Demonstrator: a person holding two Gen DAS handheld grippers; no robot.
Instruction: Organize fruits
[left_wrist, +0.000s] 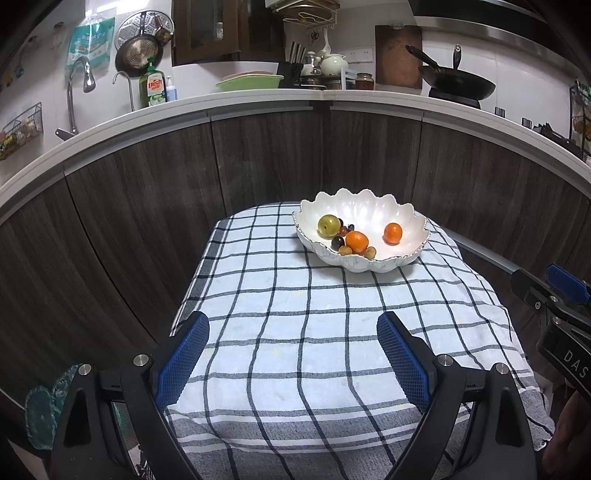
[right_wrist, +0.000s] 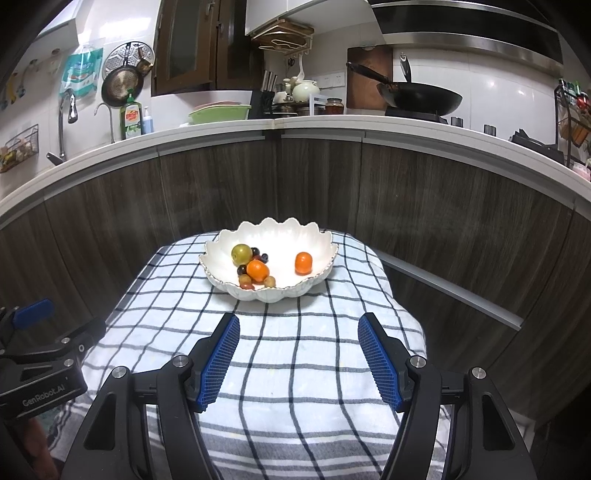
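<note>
We have both tongs hovering over the checked cloth (left_wrist: 295, 332) on the bench, pointed toward the white scalloped bowl (left_wrist: 402, 218) at the far end. The left tongs (left_wrist: 293, 336) stand wide open with nothing between the pads. The right tongs (right_wrist: 299, 338) are open too, somewhat narrower, and also empty.

All the fruit we can see sits inside the bowl. A green plum (left_wrist: 328, 226), a larger orange (left_wrist: 357, 242) and several small dark and tan fruits (left_wrist: 338, 242) crowd together on the left side, touching one another. A second orange (left_wrist: 392, 233) rests alone on the right, well apart from the cluster.

What worries us is the cluster. Reaching for one piece there could nudge its neighbours, and round fruit rolls easily on a smooth glazed surface. The small ones may slip out of wide pads or be squashed if we close hard. The bowl's wavy rim could catch a finger on the way in, and since it sits on loose cloth, a push might slide or tip it.
</note>
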